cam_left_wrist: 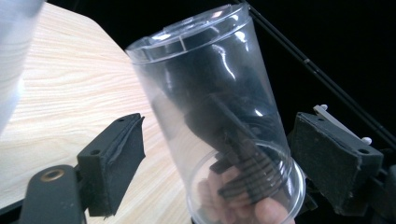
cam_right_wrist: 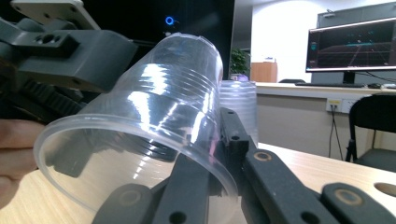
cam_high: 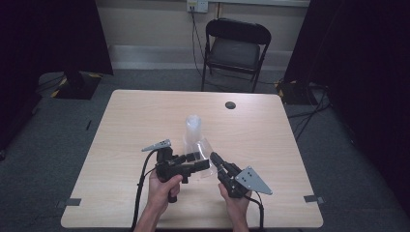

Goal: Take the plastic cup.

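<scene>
A clear plastic cup (cam_high: 205,149) was held tilted above the table's (cam_high: 145,116) near middle, just in front of a cup stack (cam_high: 193,126). The right gripper (cam_right_wrist: 219,154) pinched its rim wall. The left gripper (cam_left_wrist: 219,149) straddled its body, jaws wide. Judged light, thin, slippery and crushable; the ribbed rim is the best hold.

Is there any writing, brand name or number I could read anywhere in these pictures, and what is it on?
No text can be read anywhere.
The monitor in the right gripper view shows coloured lines and marks, too small and blurred to read.
The clear plastic cup carries no print or label.
The left gripper and the right gripper show no readable marking.
The wall socket bears nothing legible.
</scene>
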Demonstrator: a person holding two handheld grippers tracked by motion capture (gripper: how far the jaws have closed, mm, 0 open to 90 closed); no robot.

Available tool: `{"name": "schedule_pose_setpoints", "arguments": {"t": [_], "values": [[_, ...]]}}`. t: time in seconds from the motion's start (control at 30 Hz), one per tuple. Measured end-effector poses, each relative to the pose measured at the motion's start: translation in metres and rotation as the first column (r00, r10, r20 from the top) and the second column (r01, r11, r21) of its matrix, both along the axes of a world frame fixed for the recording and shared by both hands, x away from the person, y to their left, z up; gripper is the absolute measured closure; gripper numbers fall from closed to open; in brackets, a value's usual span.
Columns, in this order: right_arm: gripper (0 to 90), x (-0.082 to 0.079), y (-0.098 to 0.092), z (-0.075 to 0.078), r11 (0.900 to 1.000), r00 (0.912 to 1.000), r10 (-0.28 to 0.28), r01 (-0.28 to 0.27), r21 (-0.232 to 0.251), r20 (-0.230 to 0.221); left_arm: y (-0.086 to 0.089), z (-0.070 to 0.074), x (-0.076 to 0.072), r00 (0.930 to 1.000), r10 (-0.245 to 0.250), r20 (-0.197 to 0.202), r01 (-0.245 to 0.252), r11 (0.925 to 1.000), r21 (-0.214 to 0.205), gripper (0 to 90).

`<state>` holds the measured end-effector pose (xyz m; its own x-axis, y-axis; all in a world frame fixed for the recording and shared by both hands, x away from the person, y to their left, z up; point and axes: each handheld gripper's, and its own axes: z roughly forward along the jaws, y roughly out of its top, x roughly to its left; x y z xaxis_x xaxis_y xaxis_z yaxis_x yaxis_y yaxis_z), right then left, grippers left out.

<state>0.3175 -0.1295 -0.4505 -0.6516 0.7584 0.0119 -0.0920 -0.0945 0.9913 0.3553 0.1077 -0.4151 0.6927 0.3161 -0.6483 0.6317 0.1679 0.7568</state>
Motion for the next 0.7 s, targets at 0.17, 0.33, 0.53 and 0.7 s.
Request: {"name": "schedule_pose_setpoints", "arguments": {"t": [0.17,0.33,0.53,0.7], "values": [[89.9,0.001,-0.0019,-0.0003,1.0,0.9997,-0.005,0.005,-0.006,-0.023,0.0017,-0.0001,-0.001,0.9989,0.011,0.046,-0.012,0.9995,0.031,16.6],[89.9,0.0023,-0.0017,-0.0006,0.9997,0.9981,-0.015,0.014,-0.022,-0.059,0.0018,-0.0001,-0.0042,0.99,0.016,0.14,-0.029,0.9953,0.093,15.7],[90.0,0.0036,-0.0024,0.0,0.9992,0.9942,-0.017,0.014,-0.037,-0.106,0.0009,-0.0009,-0.0068,0.9822,0.034,0.185,-0.057,0.9905,0.125,15.6],[90.0,0.0049,-0.0052,-0.0007,0.9986,0.9844,-0.031,0.023,-0.048,-0.173,0.0025,-0.0017,-0.0077,0.9727,0.068,0.222,-0.106,0.9805,0.165,15.9]]}}
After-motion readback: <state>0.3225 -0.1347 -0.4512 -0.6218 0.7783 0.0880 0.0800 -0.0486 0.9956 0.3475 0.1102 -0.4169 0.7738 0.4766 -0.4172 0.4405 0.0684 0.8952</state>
